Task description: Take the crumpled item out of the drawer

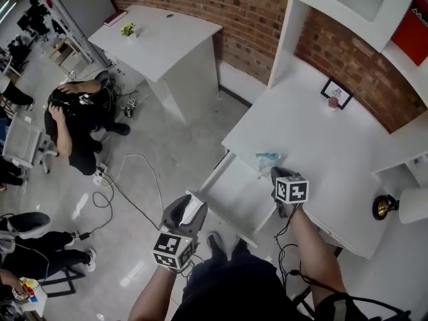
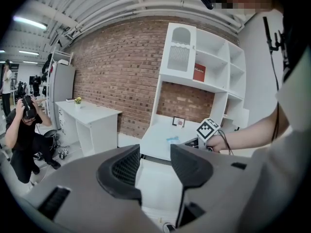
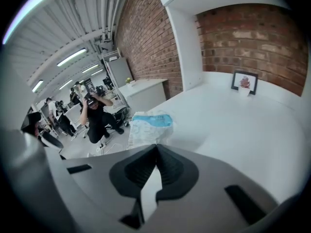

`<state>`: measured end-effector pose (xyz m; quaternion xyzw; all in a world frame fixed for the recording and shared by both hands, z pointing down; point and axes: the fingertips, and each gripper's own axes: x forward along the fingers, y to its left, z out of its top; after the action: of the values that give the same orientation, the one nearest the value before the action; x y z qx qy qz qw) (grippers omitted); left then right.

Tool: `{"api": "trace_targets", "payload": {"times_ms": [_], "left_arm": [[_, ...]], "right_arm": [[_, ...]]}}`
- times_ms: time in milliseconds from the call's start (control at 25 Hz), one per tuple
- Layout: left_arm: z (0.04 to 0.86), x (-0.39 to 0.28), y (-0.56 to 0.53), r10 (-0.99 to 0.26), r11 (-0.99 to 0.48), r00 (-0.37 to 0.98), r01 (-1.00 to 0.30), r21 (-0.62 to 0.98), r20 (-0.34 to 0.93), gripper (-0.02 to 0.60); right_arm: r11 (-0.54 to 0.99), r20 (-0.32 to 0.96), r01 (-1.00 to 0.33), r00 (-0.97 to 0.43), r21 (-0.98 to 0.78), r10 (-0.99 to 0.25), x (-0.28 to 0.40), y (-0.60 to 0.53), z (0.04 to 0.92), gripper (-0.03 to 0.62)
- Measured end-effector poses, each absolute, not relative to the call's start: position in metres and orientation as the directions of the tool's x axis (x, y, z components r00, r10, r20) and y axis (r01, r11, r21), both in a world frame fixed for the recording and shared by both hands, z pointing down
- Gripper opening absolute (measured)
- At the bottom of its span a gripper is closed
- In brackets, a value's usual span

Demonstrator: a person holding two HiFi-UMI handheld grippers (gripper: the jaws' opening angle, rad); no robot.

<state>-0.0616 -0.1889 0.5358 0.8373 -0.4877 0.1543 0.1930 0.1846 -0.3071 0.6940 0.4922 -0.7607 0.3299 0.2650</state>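
The crumpled white-and-blue packet [image 1: 267, 159] lies on the white desk top [image 1: 321, 146], just past the open drawer [image 1: 241, 194], whose inside shows bare. My right gripper [image 1: 277, 173] is shut with nothing in it. Its tips sit right behind the packet [image 3: 148, 126] in the right gripper view, where the jaws [image 3: 156, 147] meet. My left gripper [image 1: 192, 210] hovers open and empty at the drawer's front left corner. In the left gripper view it [image 2: 155, 161] looks over the drawer [image 2: 154, 181] toward the packet [image 2: 172, 140] and the right gripper [image 2: 198, 141].
A small picture frame [image 1: 336, 93] stands at the back of the desk and a brass lamp [image 1: 384, 207] at its right edge. Shelves rise behind. A second white desk [image 1: 160, 39] stands to the left, with a crouching person [image 1: 77, 122] and cables [image 1: 120, 186] on the floor.
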Motion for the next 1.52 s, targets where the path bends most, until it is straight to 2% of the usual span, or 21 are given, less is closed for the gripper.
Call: {"api": "trace_targets", "payload": {"times_ms": [280, 440, 640, 960, 1320, 1520], "left_arm": [[0.524, -0.065, -0.198, -0.777, -0.426, 0.457, -0.888, 0.173, 0.433, 0.193], [0.519, -0.067, -0.201, -0.782, -0.426, 0.452, -0.890, 0.161, 0.430, 0.193], [0.510, -0.067, -0.200, -0.783, -0.462, 0.444, -0.884, 0.072, 0.435, 0.193], [0.500, -0.075, -0.206, -0.793, -0.456, 0.463, -0.882, 0.118, 0.397, 0.193], [0.465, -0.084, -0.229, -0.834, -0.450, 0.461, -0.886, 0.110, 0.303, 0.192], [0.431, -0.089, -0.232, -0.862, -0.441, 0.451, -0.892, 0.095, 0.232, 0.192]], "right_arm": [[0.076, 0.771, -0.963, -0.254, -0.259, -0.584, 0.243, -0.335, 0.707, 0.003], [0.011, 0.773, -0.959, -0.235, -0.283, -0.589, 0.251, -0.337, 0.718, 0.010], [-0.021, 0.733, -0.950, -0.226, -0.311, -0.641, 0.249, -0.342, 0.707, 0.102], [0.064, 0.606, -0.964, -0.214, -0.260, -0.766, 0.238, -0.345, 0.638, 0.106], [0.208, 0.401, -0.962, -0.263, -0.175, -0.877, 0.214, -0.323, 0.534, 0.037], [0.264, 0.310, -0.960, -0.279, -0.090, -0.909, 0.194, -0.304, 0.474, 0.023]]}}
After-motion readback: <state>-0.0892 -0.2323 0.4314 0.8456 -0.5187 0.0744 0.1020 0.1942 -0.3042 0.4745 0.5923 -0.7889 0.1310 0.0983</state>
